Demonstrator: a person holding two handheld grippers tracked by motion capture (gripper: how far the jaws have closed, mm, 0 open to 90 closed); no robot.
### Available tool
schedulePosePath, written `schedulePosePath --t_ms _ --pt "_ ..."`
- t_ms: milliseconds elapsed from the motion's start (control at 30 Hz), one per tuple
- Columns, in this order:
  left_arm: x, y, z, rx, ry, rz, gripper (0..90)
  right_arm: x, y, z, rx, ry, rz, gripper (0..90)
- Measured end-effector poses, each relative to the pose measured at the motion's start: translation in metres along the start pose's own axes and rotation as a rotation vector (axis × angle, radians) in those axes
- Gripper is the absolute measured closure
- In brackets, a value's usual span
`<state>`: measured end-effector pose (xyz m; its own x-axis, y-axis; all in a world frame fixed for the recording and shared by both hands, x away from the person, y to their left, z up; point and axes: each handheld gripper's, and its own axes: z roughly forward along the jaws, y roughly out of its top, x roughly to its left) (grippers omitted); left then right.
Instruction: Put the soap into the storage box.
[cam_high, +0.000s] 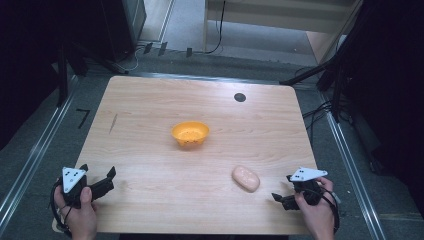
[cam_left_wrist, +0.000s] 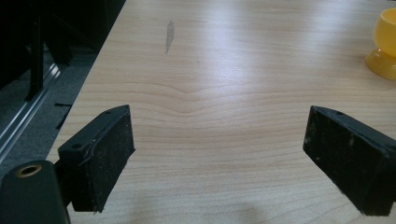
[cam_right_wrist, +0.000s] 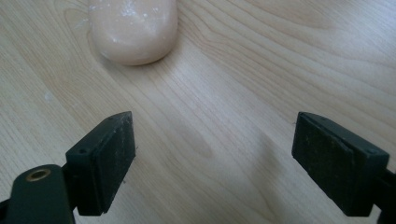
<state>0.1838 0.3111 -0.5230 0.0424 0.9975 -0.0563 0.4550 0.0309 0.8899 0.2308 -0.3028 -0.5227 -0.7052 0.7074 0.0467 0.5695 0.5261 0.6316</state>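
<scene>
An orange bowl stands near the middle of the wooden table; its edge also appears in the left gripper view as the orange bowl at far right. A pale pink soap-like lump lies at the front right; in the right gripper view the lump sits just beyond the jaws, to the left. My left gripper rests open at the front left corner, nothing between its pads. My right gripper is open at the front right, a short way right of the lump.
A small black round disc lies at the table's far right. A dark streak marks the wood at the left. Metal rails and cables run along the floor on both sides of the table.
</scene>
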Motion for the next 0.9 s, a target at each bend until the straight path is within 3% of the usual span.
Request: schedulePosePath --t_ms 300,567,700,900 --pt "-0.001 0.0 0.0 0.002 0.006 0.008 9.0 0.006 0.02 0.005 0.088 0.018 -0.066 14.4" --pt "-0.003 0.0 0.001 0.002 0.017 0.023 9.0 0.009 0.032 0.01 0.126 0.035 -0.084 14.4" --pt "-0.003 0.0 0.001 0.0 0.003 0.014 9.0 0.011 0.037 0.012 0.137 0.043 -0.089 14.4" --pt "-0.004 0.0 0.001 -0.005 -0.005 0.032 9.0 0.017 0.046 0.018 0.16 0.053 -0.11 14.6"
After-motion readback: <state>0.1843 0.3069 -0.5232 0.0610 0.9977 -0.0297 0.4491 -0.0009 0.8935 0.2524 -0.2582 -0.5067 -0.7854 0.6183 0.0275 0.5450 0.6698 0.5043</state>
